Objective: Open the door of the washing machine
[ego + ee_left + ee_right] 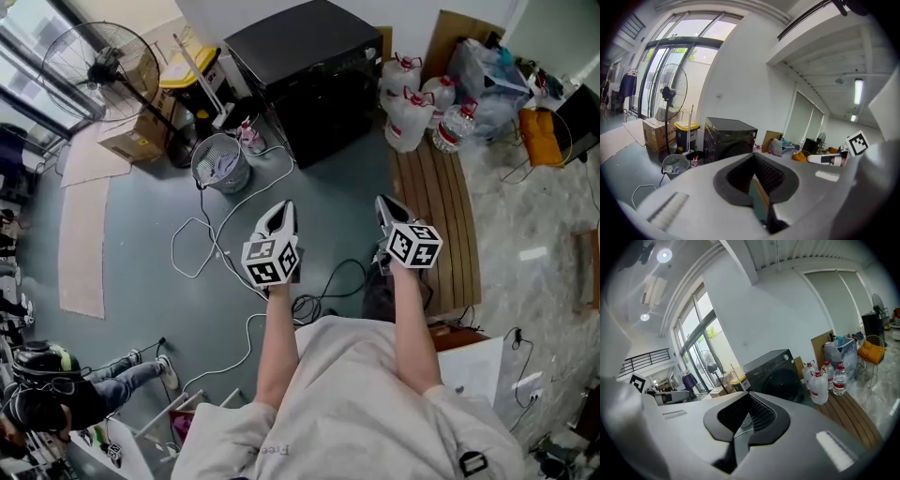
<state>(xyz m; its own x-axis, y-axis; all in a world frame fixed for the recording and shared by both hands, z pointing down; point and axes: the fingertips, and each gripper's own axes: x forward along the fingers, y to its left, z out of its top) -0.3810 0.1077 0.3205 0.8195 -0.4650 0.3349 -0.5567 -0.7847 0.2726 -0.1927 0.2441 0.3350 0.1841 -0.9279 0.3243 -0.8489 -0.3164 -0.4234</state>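
The left gripper (pixel 279 214) and the right gripper (pixel 389 208) are held side by side above the smooth grey floor (pixel 141 234), each with its ribbed black jaws pressed together on nothing. The washing machine (pixel 314 75), a dark glossy box whose round front door is seen shut, stands well ahead of both. A wire-mesh wastebasket (pixel 220 161) is set at its left. At its right, translucent plastic water jugs (pixel 408 111) are gathered by a slatted wooden platform (pixel 441 225).

Standing fan (pixel 103 70) at upper left, beside a cardboard box (pixel 139 142) and a yellow-lidded bin (pixel 190 73). Wire wastebasket (pixel 221 162) (crumpled scraps inside) with a white cable (pixel 200 249) looped below. Water jugs (pixel 409 117) at the far end of a slatted wooden platform (pixel 450 225).
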